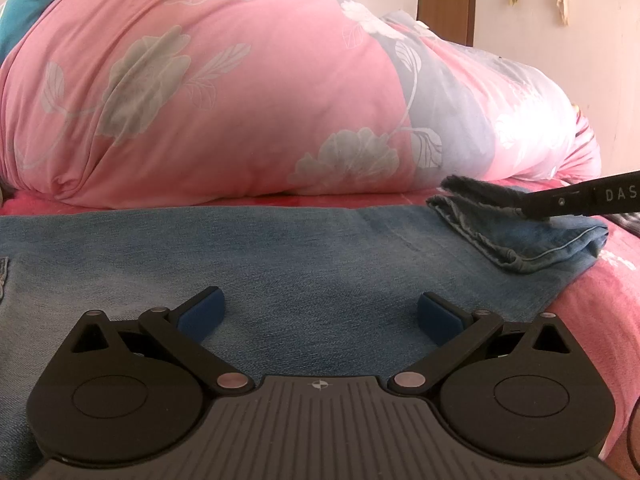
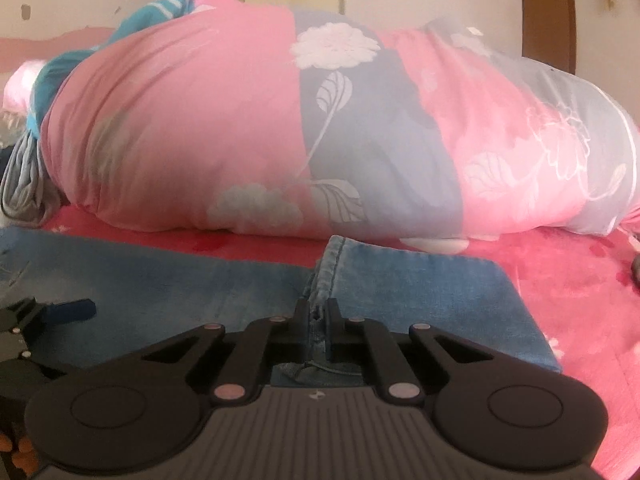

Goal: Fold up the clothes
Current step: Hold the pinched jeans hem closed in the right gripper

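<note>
Blue jeans (image 1: 280,264) lie flat across the bed. My left gripper (image 1: 320,304) rests low over the denim, open, its blue pads wide apart with nothing between them. At the right, the folded-up leg end (image 1: 520,240) is pinched by my right gripper (image 1: 524,210), which reaches in from the right edge. In the right wrist view that gripper (image 2: 318,308) is shut on the jeans' hem (image 2: 332,256), and the seam stands up between the narrow fingers. One blue pad (image 2: 68,307) of the left gripper shows at the far left.
A bulky pink and grey floral duvet (image 1: 240,100) fills the bed behind the jeans. A red sheet (image 1: 592,320) shows to the right. A teal cloth (image 1: 32,0) and a grey garment (image 2: 24,184) lie at the left. A brown door (image 1: 448,0) stands far back.
</note>
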A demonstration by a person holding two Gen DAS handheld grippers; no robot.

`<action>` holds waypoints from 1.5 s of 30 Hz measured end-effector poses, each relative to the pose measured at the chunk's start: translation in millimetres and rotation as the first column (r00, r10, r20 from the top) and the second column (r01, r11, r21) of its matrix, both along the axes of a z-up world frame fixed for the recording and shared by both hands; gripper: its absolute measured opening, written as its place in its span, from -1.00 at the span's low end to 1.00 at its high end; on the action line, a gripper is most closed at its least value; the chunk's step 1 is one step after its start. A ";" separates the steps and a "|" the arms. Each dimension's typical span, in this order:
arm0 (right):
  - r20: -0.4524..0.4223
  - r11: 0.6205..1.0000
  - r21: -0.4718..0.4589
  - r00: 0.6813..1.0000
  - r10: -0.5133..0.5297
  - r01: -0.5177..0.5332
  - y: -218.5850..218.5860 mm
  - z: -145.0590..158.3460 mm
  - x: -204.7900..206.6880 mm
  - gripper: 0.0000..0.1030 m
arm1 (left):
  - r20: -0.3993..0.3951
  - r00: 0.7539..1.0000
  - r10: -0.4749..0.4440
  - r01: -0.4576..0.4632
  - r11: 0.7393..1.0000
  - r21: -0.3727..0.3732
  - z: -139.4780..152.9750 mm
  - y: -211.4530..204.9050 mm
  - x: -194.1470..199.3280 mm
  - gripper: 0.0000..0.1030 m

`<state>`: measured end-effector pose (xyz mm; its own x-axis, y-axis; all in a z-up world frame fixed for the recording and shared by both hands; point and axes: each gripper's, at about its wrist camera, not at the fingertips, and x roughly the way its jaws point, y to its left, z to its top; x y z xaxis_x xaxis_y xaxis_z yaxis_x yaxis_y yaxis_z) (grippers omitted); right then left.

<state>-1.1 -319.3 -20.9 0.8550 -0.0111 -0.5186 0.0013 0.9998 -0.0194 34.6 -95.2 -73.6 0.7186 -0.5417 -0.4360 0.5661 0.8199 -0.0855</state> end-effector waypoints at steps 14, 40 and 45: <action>-0.056 0.997 -0.069 0.998 0.023 -0.027 12.5 -29.2 11.3 -0.86 | 0.000 1.000 0.000 0.000 1.000 -0.002 0.8 0.1 -0.5 1.00; 0.010 0.981 -0.158 0.994 0.112 -0.109 12.7 -35.1 -19.6 -0.16 | 0.004 1.000 0.000 0.000 1.000 -0.003 0.2 -0.8 -1.1 1.00; -0.019 0.967 -0.224 0.992 0.121 -0.122 20.6 -44.5 -12.2 -0.16 | 0.005 1.000 0.000 0.000 1.000 -0.003 0.2 -0.8 -1.3 1.00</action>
<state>-13.2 -298.7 -65.4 0.8543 -0.0239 -0.5192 -0.1209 0.9624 -0.2432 33.3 -96.0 -73.4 0.7206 -0.5430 -0.4312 0.5667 0.8195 -0.0849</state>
